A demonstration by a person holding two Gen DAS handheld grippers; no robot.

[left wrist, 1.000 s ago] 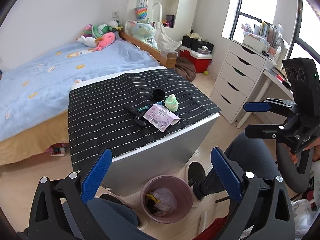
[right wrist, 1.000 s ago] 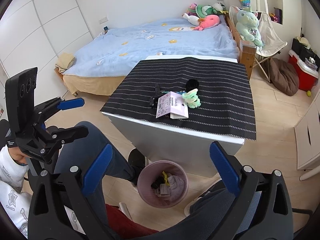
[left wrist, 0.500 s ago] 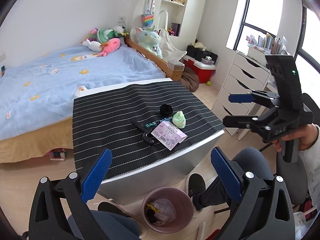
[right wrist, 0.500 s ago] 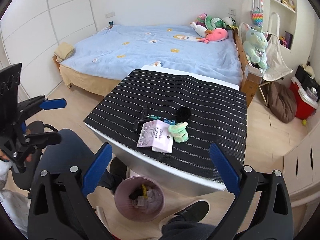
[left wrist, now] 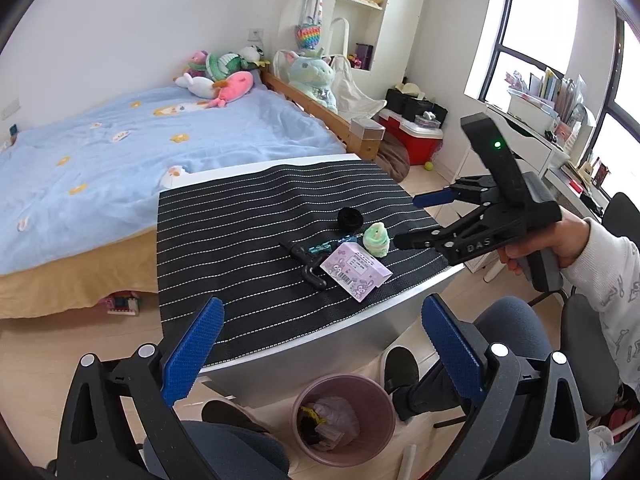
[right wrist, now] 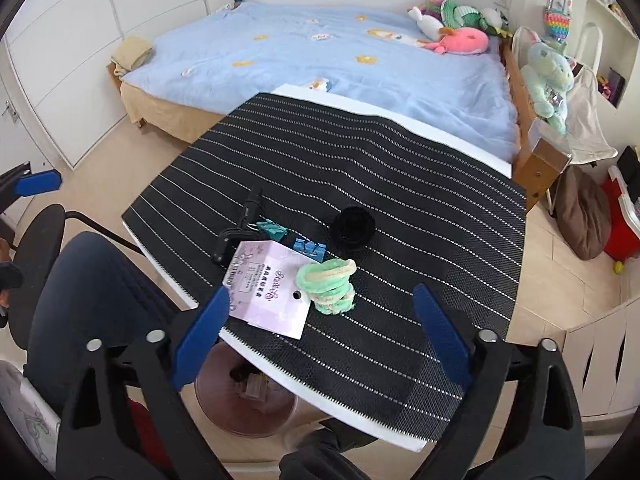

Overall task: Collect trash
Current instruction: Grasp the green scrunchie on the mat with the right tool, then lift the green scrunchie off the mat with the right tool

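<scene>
The right gripper [right wrist: 320, 320], jaws closing with nothing between them, is nearer the pink card [right wrist: 269, 289] at the table's near edge, at 11 o'clock, long axis 11-to-5; the left gripper [left wrist: 320, 344] hangs open.

The right claw [right wrist: 320, 316] has swung in over the table's [right wrist: 452, 392] clutter, jaws closing.

Black tongs [left wrist: 320, 344], blue pads [left wrist: 194, 344], white sleeve [left wrist: 612, 276]

Packet [right wrist: 267, 287] on table [right wrist: 400, 420] (bin [left wrist: 344, 416] below its edge)
</scene>
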